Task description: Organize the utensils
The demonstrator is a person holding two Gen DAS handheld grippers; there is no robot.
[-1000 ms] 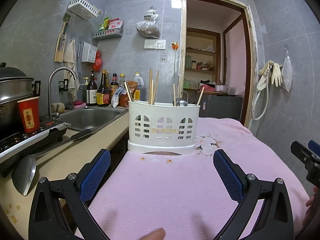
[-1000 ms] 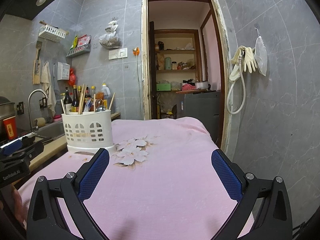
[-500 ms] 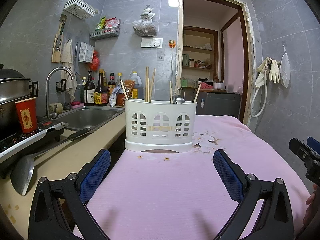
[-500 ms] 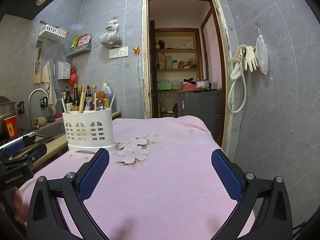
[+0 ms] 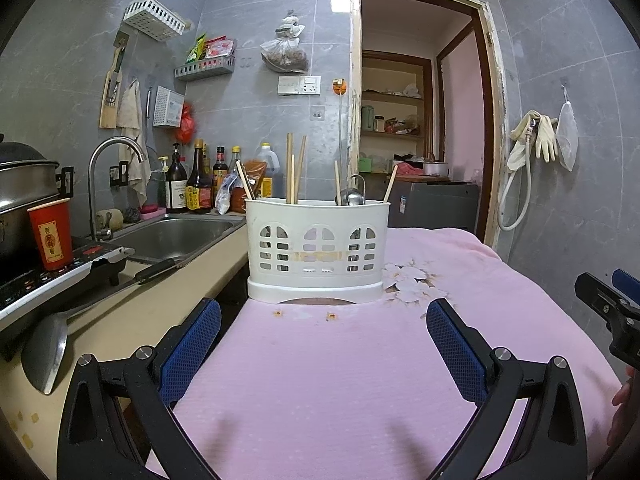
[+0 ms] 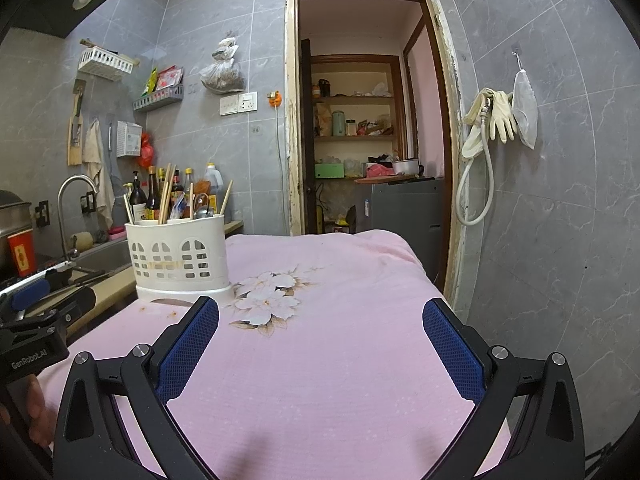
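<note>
A white slotted utensil holder [image 5: 317, 248] stands upright on the pink flowered cloth [image 5: 320, 380], straight ahead of my left gripper [image 5: 323, 354]. Wooden chopsticks [image 5: 294, 174] and a metal spoon [image 5: 355, 196] stick out of its top. My left gripper is open with nothing between its blue pads. In the right wrist view the same holder [image 6: 180, 254] sits to the front left of my right gripper [image 6: 320, 354], which is also open and holds nothing. Each gripper shows at the edge of the other's view.
A counter on the left carries a steel sink [image 5: 176, 236], a tap [image 5: 108, 184], sauce bottles [image 5: 192, 184], a red paper cup [image 5: 50, 236], a cooktop and a ladle [image 5: 44, 352]. An open doorway [image 5: 420, 120] and rubber gloves [image 5: 536, 140] lie at the back right.
Both views shifted slightly; the holder now sits a little higher and more central in the left wrist view. Both grippers stay open and hold nothing.
</note>
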